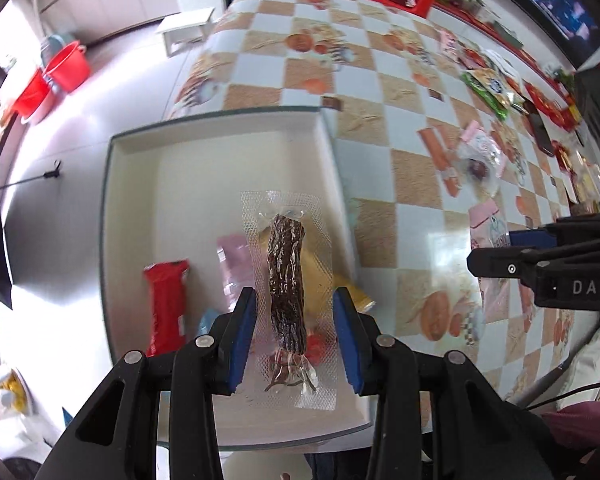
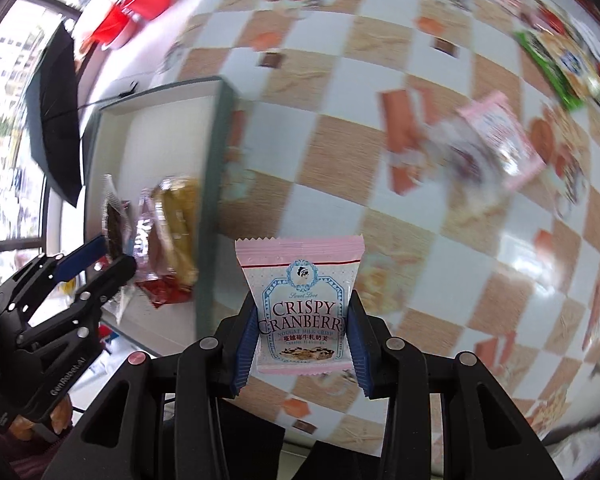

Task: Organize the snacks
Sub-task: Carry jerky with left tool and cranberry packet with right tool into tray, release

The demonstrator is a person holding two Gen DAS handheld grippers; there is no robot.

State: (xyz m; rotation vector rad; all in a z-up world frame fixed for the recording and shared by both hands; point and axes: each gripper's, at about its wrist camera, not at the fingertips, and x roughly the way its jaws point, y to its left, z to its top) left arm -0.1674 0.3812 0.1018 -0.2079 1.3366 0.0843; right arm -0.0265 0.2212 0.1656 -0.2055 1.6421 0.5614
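My left gripper (image 1: 294, 312) is over the white box (image 1: 140, 184), jaws apart around a clear vacuum pack holding a dark brown snack stick (image 1: 286, 280); whether the pads touch the pack I cannot tell. The box holds a red packet (image 1: 167, 304), a pink packet (image 1: 234, 264) and a yellow packet (image 1: 320, 276). My right gripper (image 2: 303, 330) is shut on a pink Crispy Cranberry packet (image 2: 300, 300) and holds it above the checkered table, right of the box (image 2: 216, 184). The left gripper shows in the right wrist view (image 2: 96, 262).
Several more snack packets lie on the checkered tablecloth at the far right, among them a pink one (image 2: 500, 140) and a green one (image 1: 488, 88). Red buckets (image 1: 66, 66) and a black umbrella (image 2: 56, 120) are on the floor to the left.
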